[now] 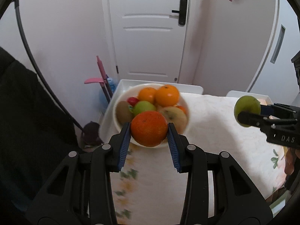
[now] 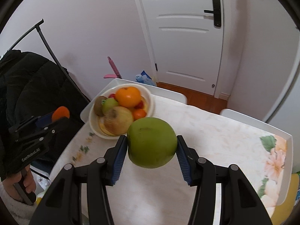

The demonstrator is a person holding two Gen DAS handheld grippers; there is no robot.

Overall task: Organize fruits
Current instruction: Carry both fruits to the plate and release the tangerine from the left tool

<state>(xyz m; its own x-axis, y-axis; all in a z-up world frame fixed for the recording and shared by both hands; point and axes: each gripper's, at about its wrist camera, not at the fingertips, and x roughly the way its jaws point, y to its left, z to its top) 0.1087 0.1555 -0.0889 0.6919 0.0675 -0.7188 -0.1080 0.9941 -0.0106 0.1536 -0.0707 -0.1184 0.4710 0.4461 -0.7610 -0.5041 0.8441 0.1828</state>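
My left gripper (image 1: 149, 131) is shut on an orange (image 1: 149, 128) and holds it in the air just in front of a white bowl (image 1: 184, 101). The bowl holds oranges, kiwis, a green apple and a small red fruit. My right gripper (image 2: 151, 143) is shut on a large green apple (image 2: 151, 142) held above the table, to the right of the bowl (image 2: 150, 98). The right gripper with the green apple (image 1: 247, 110) shows at the right of the left wrist view. The left gripper with the orange (image 2: 61, 113) shows at the left of the right wrist view.
The bowl sits at the far left corner of a white table (image 2: 215, 131) with a floral cloth. A black jacket (image 2: 28, 82) hangs left of the table. A white door (image 1: 148, 31) and a pink broom (image 1: 102, 75) stand behind. White chairs (image 2: 243, 118) are at the far edge.
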